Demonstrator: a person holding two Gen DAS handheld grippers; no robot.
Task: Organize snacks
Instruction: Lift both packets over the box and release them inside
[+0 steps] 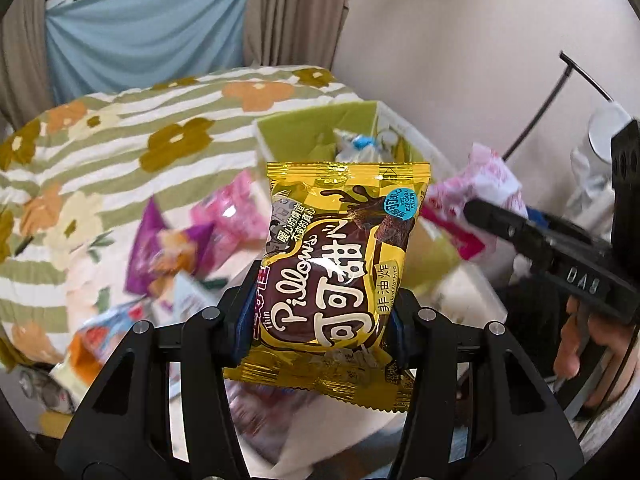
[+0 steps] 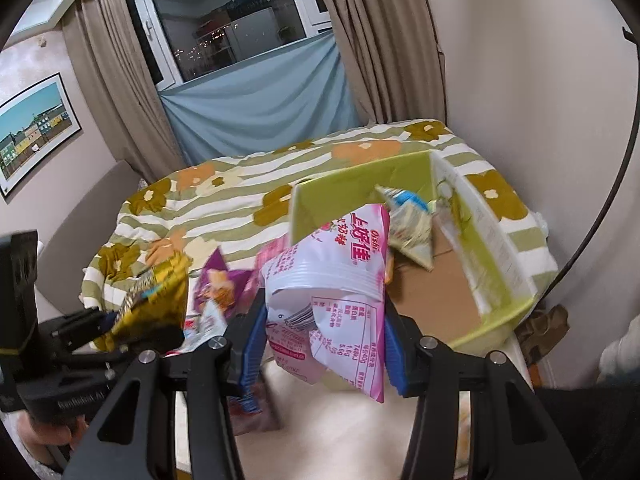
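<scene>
Yellow foil first: my left gripper (image 1: pixel 320 320) is clamped on the yellow cocoa pack (image 1: pixel 340 264), blue pads pressed against both its sides, pack upright & held up off the bed. In the right wrist view that same pack shows at the left edge, blurred, pinched in the left gripper's fingers.

Right gripper (image 2: pixel 324 344) is squeezed tight on the pink-and-white pack (image 2: pixel 332 280), which is crumpled btw the blue pads, its back label facing me. From the left wrist view I see it at the right, hanging from the right gripper's black fingers (image 1: pixel 504 220), w/ a hand (image 1: pixel 580 340) on the grip below.

Green box (image 2: pixel 496 248) sits on the far right of the bed, open top, brown cardboard floor showing. Inside it near the far wall lies a pale bag w/ blue top (image 2: pixel 408 220). Pink-and-white pack is just in front of the box's near-left corner, not inside it.

Left of the box, loose on the floral bedspread (image 1: pixel 120 140): a purple bag (image 1: pixel 160 248), a pink bag (image 1: pixel 224 212), and nearer me an orange-and-blue bag (image 1: pixel 96 344). All motion-blurred, so I can't read labels.
</scene>
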